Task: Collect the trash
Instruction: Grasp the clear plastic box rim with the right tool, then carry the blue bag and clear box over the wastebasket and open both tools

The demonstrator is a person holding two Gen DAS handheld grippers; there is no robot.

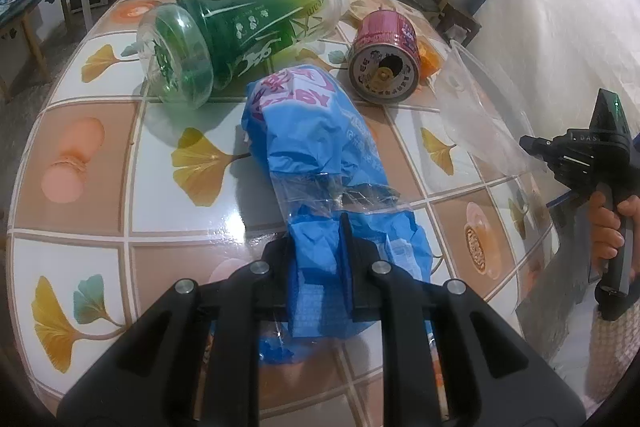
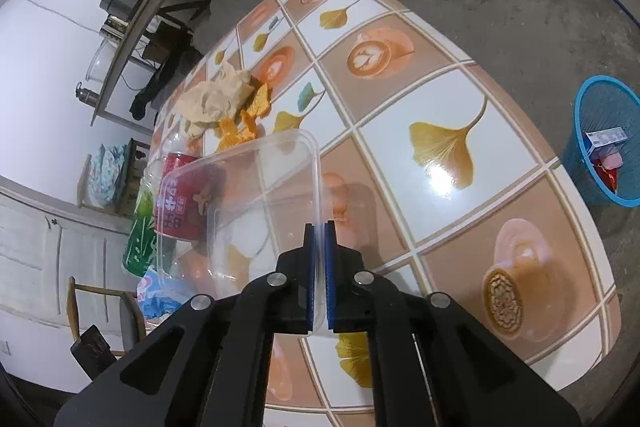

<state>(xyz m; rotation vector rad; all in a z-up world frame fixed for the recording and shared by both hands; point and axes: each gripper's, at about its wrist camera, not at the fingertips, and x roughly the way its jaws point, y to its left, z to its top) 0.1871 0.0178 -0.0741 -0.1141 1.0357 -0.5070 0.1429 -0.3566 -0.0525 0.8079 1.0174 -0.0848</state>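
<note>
My left gripper (image 1: 320, 239) is shut on the near end of a crumpled blue plastic wrapper (image 1: 316, 131) that lies on the tiled table. Behind the wrapper lie a green-labelled clear bottle (image 1: 232, 43) on its side and a red can (image 1: 386, 57) with its top facing me. My right gripper (image 2: 319, 227) is shut on the rim of a clear plastic container (image 2: 256, 187), which is tilted up off the table. The right gripper (image 1: 532, 145) also shows at the right edge of the left wrist view, a hand around its handle, with the clear plastic container (image 1: 484, 107) hanging from it.
A blue trash basket (image 2: 600, 143) with some packaging inside stands on the floor beyond the table's right edge. A crumpled beige paper (image 2: 216, 99) and orange peel pieces (image 2: 248, 115) lie further back on the table (image 2: 440, 75). Chairs and benches stand around it.
</note>
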